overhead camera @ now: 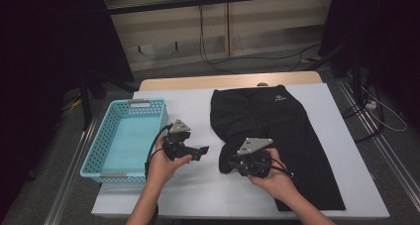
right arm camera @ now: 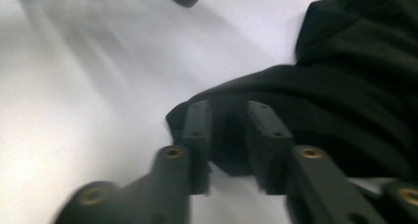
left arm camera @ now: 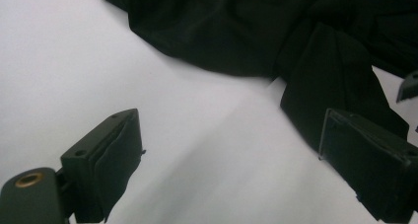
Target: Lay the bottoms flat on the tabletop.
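High view: small illegible white logo on black trousers (overhead camera: pixel 277 121); left gripper (overhead camera: pixel 200 150) apart, right gripper (overhead camera: pixel 233 163) parted around fabric.

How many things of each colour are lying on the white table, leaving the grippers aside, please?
Black: 1, the garment
Turquoise: 1, the basket
Total: 2

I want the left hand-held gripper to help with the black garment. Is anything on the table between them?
No. Bare white table lies between the open left hand-held gripper and the garment.
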{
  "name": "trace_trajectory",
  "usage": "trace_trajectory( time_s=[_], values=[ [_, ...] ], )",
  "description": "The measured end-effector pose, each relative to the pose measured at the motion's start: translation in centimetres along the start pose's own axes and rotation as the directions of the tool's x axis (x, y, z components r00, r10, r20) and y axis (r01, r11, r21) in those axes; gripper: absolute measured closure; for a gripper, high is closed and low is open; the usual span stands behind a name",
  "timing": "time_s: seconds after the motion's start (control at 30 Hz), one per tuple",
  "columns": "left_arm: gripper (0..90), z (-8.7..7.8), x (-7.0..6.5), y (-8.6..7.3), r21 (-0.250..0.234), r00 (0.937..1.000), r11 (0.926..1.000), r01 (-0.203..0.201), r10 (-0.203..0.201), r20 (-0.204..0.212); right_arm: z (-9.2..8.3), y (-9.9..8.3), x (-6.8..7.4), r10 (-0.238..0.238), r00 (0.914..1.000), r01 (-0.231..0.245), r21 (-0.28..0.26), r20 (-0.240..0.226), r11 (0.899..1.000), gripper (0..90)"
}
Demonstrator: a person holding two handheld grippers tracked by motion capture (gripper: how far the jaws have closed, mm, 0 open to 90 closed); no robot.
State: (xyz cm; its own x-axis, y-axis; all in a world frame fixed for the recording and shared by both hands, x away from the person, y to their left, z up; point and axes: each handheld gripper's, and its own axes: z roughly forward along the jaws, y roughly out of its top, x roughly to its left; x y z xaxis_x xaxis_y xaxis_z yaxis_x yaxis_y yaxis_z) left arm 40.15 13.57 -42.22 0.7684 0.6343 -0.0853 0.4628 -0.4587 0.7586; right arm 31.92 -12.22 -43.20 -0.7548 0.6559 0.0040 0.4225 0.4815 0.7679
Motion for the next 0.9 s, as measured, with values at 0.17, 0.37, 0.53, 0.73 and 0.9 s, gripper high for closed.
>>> trace_trajectory(
  time_s=[0.17,0.37,0.53,0.73,0.9],
  values=[
    [8.9,0.1,0.0,0.0,0.0,1.0,1.0,0.002,-0.002,0.0,0.4,0.6,-0.3,0.009,0.9987,-0.007,-0.035,0.05,0.999,49.5],
    [9.0,0.3,0.0,-0.1,0.004,0.9998,0.9998,0.017,-0.017,0.004,2.9,1.2,-1.6,0.012,0.9923,-0.012,0.005,0.124,1.0,47.4],
    [9.0,0.2,0.2,-0.1,0.001,0.9999,0.9999,0.015,-0.015,0.0,4.0,0.6,-2.3,0.007,0.9925,-0.016,0.073,0.122,0.997,83.5],
    [9.0,0.1,0.1,-0.1,0.003,1.0,1.0,0.009,-0.009,0.003,2.6,1.0,-2.1,0.045,0.9962,-0.046,0.008,0.075,0.999,86.7],
    [9.0,-0.3,0.3,-0.1,-0.002,0.9999,0.9999,0.011,-0.011,-0.001,-0.4,1.2,-2.6,0.073,0.9946,-0.069,-0.055,0.074,0.996,86.3]
  ],
)
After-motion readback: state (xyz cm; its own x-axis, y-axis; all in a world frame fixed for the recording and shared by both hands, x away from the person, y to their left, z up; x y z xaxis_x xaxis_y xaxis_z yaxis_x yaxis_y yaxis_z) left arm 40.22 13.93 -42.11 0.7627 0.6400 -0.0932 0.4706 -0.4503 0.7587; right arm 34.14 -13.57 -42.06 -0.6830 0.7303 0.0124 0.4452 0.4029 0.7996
